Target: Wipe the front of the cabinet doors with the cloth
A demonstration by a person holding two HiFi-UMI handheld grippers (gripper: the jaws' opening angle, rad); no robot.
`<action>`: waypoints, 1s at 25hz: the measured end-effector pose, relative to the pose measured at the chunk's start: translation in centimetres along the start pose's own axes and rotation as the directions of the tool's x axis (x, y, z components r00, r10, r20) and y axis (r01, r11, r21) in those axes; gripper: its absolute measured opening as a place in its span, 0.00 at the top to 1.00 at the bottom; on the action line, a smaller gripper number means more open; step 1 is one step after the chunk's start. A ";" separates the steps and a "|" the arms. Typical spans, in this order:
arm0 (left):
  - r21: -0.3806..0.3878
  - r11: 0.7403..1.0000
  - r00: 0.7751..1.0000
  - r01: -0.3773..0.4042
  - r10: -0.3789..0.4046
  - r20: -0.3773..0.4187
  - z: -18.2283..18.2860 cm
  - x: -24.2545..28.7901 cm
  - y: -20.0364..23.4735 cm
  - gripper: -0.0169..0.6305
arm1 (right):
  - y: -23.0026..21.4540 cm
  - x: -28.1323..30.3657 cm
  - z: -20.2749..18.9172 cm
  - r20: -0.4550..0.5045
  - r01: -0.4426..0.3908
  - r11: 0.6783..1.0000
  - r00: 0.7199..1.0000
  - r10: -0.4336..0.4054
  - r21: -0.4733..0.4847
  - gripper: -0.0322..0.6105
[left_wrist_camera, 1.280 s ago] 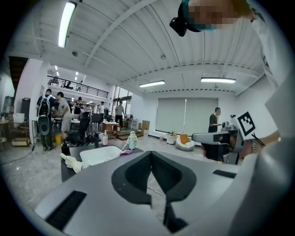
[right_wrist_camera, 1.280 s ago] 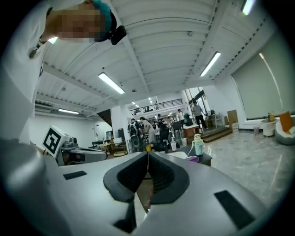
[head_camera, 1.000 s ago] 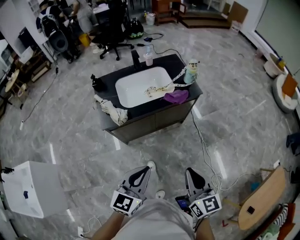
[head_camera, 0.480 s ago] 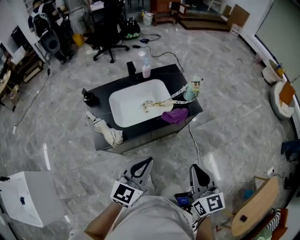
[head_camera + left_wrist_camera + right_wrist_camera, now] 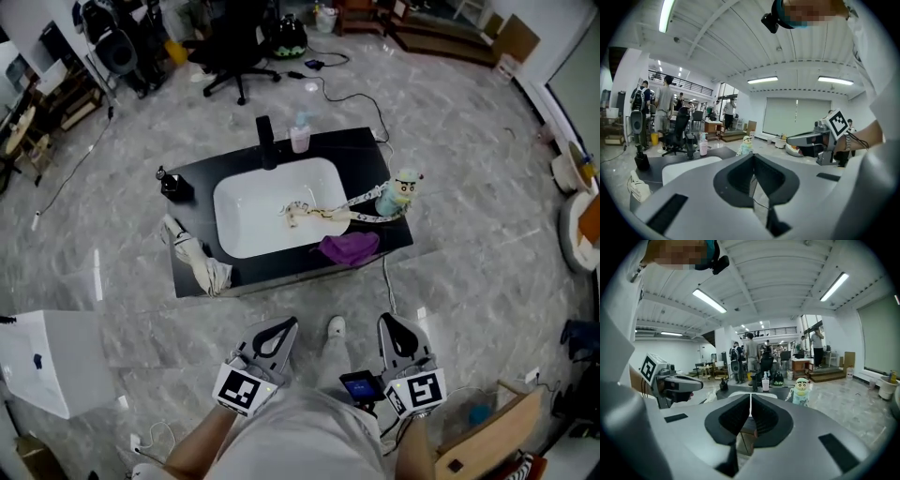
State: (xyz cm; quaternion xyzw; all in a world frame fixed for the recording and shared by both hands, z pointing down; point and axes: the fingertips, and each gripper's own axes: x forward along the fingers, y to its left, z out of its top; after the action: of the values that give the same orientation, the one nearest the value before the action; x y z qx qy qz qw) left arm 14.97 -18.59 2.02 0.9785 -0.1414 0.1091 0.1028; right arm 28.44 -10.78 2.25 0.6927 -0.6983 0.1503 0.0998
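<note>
Both grippers have come closer to the sink cabinet [image 5: 361, 150] as the person walks up to it, and its front edge now lies just ahead of them in the head view, though still apart. The left gripper [image 5: 281, 324] and the right gripper [image 5: 389, 322] are each clenched on nothing, jaws pressed together in their own views. A purple cloth [image 5: 349, 247] lies crumpled on the dark counter at the front right, beside the white basin [image 5: 253, 211] and near a small doll [image 5: 403, 192]; a white rag [image 5: 194, 266] hangs over the front left corner. The door fronts are out of sight from this steep angle. Either piece could be the one meant, but the purple one sits nearer the right gripper. It looks light, soft and limp, so it should bunch and drape when lifted, not hold any shape. A pinch on a raised fold near its middle, with the jaws opened first, seems the surest hold, leaving enough hanging to press flat against a door.
</note>
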 end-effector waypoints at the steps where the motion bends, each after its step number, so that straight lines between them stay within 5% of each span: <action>1: -0.005 0.999 0.999 -0.032 0.032 -0.003 0.1 0.9 0.3 0.97 | -1.1 0.9 -0.1 -0.017 -0.036 0.999 0.999 0.035 -0.019 0.91; 8: -0.020 0.976 0.975 -0.219 0.219 0.038 2.6 7.2 1.5 0.97 | -7.8 9.1 -2.6 -0.182 -0.293 0.942 0.948 0.262 -0.167 0.90; 12: -0.018 0.964 0.963 -0.266 0.267 0.048 3.0 9.2 1.5 0.97 | -9.5 14.2 -6.6 -0.347 -0.427 0.875 0.875 0.337 -0.228 0.70; 17: -0.062 0.940 0.942 -0.336 0.337 0.002 0.4 10.1 2.1 0.97 | -9.9 19.2 -13.1 -0.518 -0.565 0.779 0.769 0.375 -0.274 0.60; 25: -0.172 0.885 0.902 -0.432 0.424 -0.080 -5.8 9.6 3.9 0.97 | -11.4 24.5 -20.6 -0.654 -0.625 0.735 0.675 0.340 -0.262 0.53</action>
State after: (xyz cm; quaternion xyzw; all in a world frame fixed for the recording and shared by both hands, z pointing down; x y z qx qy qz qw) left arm 21.68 -23.38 10.51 0.9069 -0.3611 0.1352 0.1696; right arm 37.89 -26.51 30.80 0.3523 -0.8125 0.1974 0.4203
